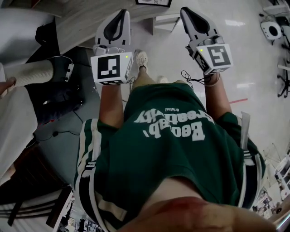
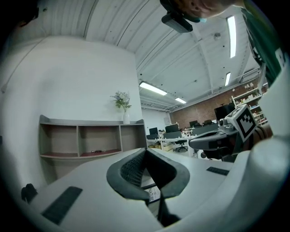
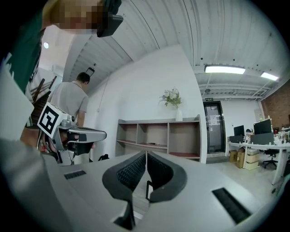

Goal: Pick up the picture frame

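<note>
The picture frame (image 1: 154, 2) has a black edge and shows only at the top margin of the head view, ahead of both grippers. My left gripper (image 1: 121, 12) and right gripper (image 1: 185, 10) are held out level in front of a green shirt, side by side. Both are shut with nothing between the pads. Below the closed left gripper (image 2: 146, 152) in its own view I see a white print with a dark border (image 2: 152, 192). A thin black frame edge (image 3: 147, 190) shows under the closed right gripper (image 3: 146, 154).
A wooden shelf unit (image 2: 81, 140) with a vase of flowers (image 2: 121, 102) on top stands against the white wall ahead. A person in a grey shirt (image 3: 72, 99) stands to the left. Cables and dark gear (image 1: 59, 104) lie on the floor at left. Office desks (image 3: 258, 147) lie to the right.
</note>
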A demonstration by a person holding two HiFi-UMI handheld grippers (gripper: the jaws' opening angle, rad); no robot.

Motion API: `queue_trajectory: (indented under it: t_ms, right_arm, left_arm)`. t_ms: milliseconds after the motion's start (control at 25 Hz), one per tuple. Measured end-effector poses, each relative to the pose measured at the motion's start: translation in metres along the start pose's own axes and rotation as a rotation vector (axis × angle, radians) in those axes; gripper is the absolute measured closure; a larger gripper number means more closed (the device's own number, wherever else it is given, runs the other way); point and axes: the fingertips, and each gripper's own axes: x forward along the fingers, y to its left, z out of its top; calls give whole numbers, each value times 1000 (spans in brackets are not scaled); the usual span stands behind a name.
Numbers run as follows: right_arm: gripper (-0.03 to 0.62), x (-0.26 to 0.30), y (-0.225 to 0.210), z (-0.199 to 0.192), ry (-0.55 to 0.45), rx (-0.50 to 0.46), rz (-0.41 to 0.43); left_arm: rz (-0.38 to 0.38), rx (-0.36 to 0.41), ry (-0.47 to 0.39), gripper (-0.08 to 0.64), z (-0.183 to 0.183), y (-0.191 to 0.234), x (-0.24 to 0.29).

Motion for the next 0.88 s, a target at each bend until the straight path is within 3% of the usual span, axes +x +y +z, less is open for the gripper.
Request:
queue_trajectory:
  t_ms: [400, 880]
  right_arm:
    - [557, 122, -35, 12, 13, -5, -51]
    - [555, 197, -74, 8, 19, 17, -110]
  left_arm:
    - [-74, 18, -8, 541, 2, 92, 104]
    - [-147, 25, 7, 541, -10, 141, 183]
